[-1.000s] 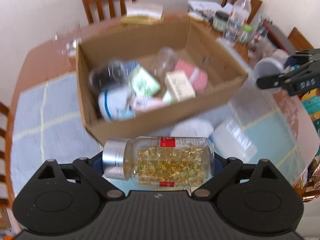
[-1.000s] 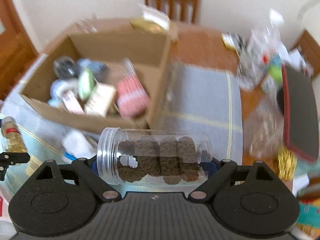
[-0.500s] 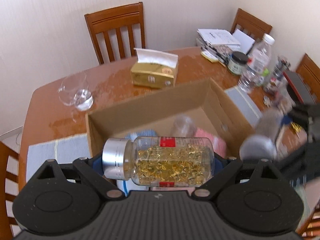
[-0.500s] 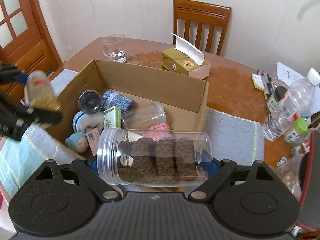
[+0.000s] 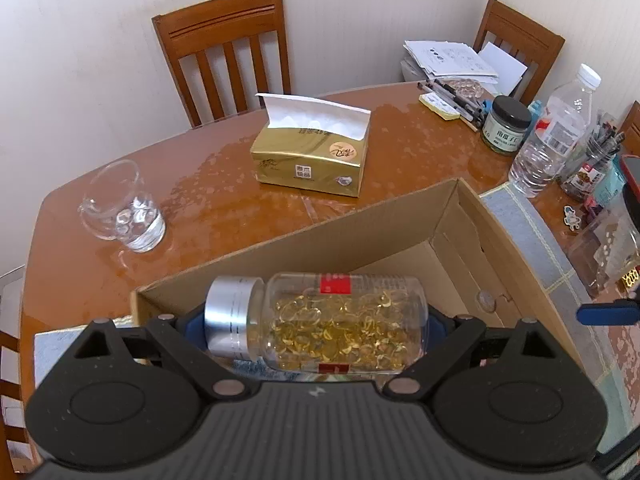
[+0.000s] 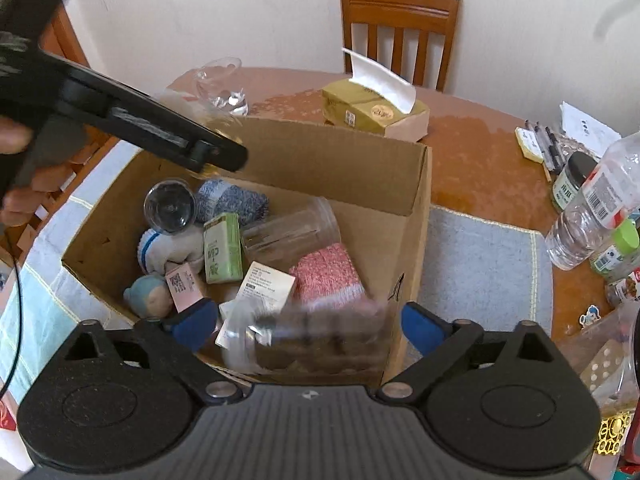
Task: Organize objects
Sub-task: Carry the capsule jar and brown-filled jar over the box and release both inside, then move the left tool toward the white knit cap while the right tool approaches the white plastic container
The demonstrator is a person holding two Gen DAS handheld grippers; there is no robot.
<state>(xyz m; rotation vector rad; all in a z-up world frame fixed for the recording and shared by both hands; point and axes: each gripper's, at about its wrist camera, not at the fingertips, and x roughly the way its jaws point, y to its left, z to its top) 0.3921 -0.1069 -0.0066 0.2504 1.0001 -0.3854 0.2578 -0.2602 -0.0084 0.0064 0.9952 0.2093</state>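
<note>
My left gripper (image 5: 316,320) is shut on a clear bottle of golden capsules (image 5: 336,328) with a silver cap, held sideways above the open cardboard box (image 5: 304,248). In the right wrist view my right gripper (image 6: 308,320) is opening its jaws over the near right corner of the box (image 6: 340,148). A clear jar of brown rolls (image 6: 308,336) is a blur between the blue pads (image 6: 420,324), which stand apart from it. Inside the box lie a pink sock (image 6: 328,276), a green carton (image 6: 222,248), an empty clear jar (image 6: 292,228) and several other small items.
A gold tissue box (image 5: 308,160) and a glass (image 5: 124,208) stand on the wooden table beyond the box. At the right are a water bottle (image 5: 556,132), a dark-lidded jar (image 5: 506,124), pens and papers. Chairs ring the table. A grey placemat (image 6: 480,264) lies right of the box.
My left gripper carried the capsule bottle forward to above the box. My right gripper's jaws spread and let go of the jar of brown rolls, which now drops blurred.
</note>
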